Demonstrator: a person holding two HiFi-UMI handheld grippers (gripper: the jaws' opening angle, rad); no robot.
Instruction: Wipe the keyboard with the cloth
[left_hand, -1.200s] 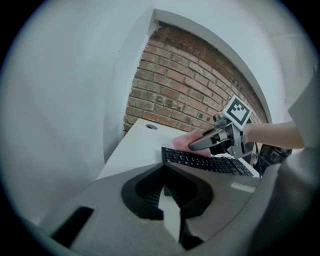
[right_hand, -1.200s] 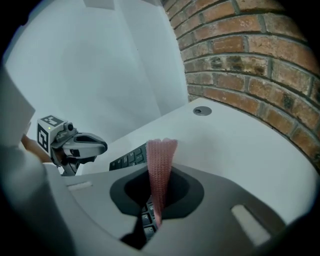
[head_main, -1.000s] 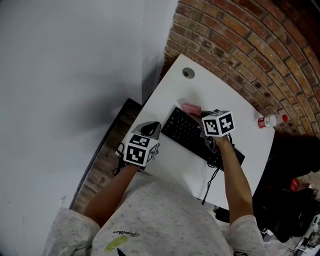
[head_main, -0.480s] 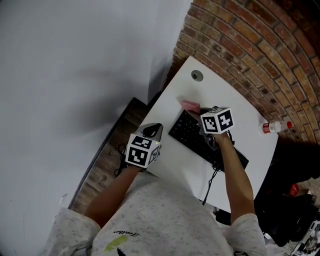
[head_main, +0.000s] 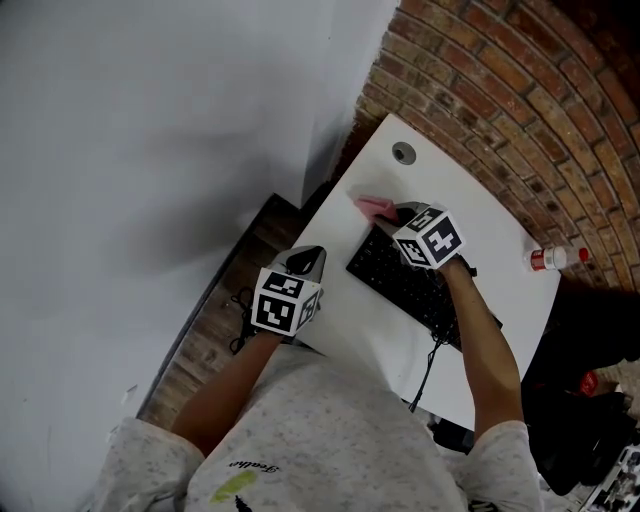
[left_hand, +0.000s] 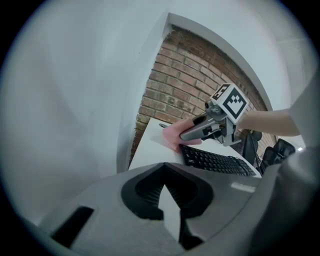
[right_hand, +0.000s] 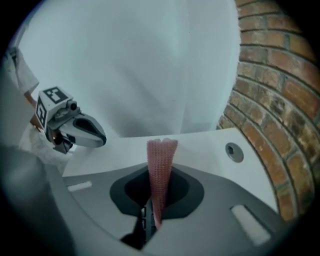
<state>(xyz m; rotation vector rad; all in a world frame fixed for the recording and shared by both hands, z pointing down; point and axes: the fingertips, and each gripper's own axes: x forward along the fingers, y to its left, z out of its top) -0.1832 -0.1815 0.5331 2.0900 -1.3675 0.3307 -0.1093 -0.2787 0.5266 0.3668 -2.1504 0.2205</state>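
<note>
Poking from the clamped right tool (right_hand: 153, 212) — cloth (right_hand: 161, 155) (beside the keyboard (head_main: 405, 280))

white desk (head_main: 345, 305) | brick wall (head_main: 520, 80) | bottle lying (head_main: 552, 259) | desk grommet (head_main: 403, 153)

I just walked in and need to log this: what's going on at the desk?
A person holds a tool in each hand over a white desk. The right tool is shut on a pink cloth, at the far end of the black keyboard. The left tool hangs shut and empty by the desk's left edge, apart from the keyboard.
</note>
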